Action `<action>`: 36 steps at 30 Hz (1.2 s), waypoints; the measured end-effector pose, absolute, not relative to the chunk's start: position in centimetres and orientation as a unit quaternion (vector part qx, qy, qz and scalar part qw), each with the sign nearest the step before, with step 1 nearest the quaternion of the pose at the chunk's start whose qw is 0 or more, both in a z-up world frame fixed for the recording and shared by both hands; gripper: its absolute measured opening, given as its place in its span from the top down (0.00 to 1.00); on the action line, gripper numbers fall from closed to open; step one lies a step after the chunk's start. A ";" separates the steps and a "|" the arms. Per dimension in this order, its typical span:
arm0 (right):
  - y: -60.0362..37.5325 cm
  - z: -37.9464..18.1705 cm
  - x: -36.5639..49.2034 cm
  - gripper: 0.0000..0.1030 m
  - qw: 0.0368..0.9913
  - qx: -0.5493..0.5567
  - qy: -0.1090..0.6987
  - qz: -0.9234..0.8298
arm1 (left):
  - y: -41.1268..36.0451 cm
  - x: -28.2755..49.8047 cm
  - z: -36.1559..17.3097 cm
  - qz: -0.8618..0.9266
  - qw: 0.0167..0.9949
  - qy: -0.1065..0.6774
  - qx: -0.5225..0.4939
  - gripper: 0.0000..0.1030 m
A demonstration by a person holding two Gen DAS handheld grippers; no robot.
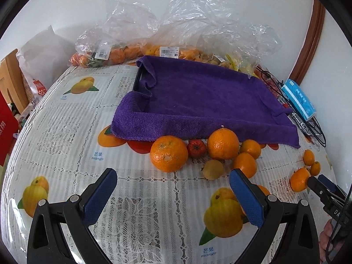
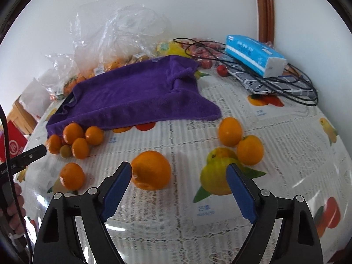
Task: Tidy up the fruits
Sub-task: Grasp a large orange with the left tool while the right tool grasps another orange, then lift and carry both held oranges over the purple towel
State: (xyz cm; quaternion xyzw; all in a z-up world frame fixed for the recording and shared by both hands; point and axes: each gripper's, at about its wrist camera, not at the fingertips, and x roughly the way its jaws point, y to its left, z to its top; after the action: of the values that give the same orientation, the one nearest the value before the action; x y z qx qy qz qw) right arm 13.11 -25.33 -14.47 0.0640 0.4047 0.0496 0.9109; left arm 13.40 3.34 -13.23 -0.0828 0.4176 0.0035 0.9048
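Fruit: round orange mandarins lay loose on the fruit-print plastic tablecloth (image 2: 275, 145), most clustered by the near edge of the purple terry towel (image 2: 136, 92) draped over a tray.
Nearest piece: one large mandarin (image 2: 151, 169) sat just ahead of the right gripper (image 2: 178, 180), nearer its left finger.
Right gripper: jaws apart, nothing between them.
Left gripper (image 1: 173, 187): jaws wide apart, empty, facing another large mandarin (image 1: 169, 153) and a small red fruit (image 1: 197, 147).
Handling: probably light, firm yet bruisable, and prone to rolling.
Hold: across the widest middle, gently.
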 end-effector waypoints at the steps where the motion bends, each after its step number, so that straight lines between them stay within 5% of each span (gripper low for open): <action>1: -25.0 -14.5 13.1 0.15 0.911 0.063 0.403 0.055 | 3.3 13.5 -13.2 0.002 0.905 0.417 -0.084 0.01; 6: -22.9 -15.0 13.7 0.20 0.909 0.041 0.408 0.069 | 3.3 13.4 -13.2 0.001 0.906 0.415 -0.081 0.01; 10: -21.8 -16.5 14.6 0.48 0.899 0.022 0.432 0.067 | 4.1 13.1 -13.4 0.010 0.906 0.417 -0.072 0.01; 13: -21.6 -16.5 14.5 0.56 0.904 0.020 0.423 0.061 | 4.7 13.2 -13.8 0.011 0.904 0.421 -0.073 0.04; 20: -21.2 -16.7 14.8 0.56 0.903 0.012 0.424 0.063 | 5.1 15.2 -14.4 0.011 0.901 0.426 -0.077 0.15; 29: -20.7 -16.7 15.0 0.55 0.902 -0.007 0.428 0.055 | 4.0 17.4 -16.1 0.012 0.901 0.430 -0.051 0.47; 31: -20.8 -16.7 15.0 0.55 0.902 -0.005 0.428 0.056 | 3.5 17.3 -16.2 0.003 0.904 0.425 -0.036 0.60; 36: -20.4 -16.7 14.9 0.57 0.903 -0.016 0.427 0.049 | 3.4 17.1 -16.1 -0.003 0.904 0.426 -0.030 0.60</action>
State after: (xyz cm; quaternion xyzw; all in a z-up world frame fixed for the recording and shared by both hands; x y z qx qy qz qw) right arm 14.88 -20.43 -16.73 -0.0162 0.4272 0.0494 0.9027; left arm 17.14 3.44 -16.07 -0.0303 0.4256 -0.0029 0.9044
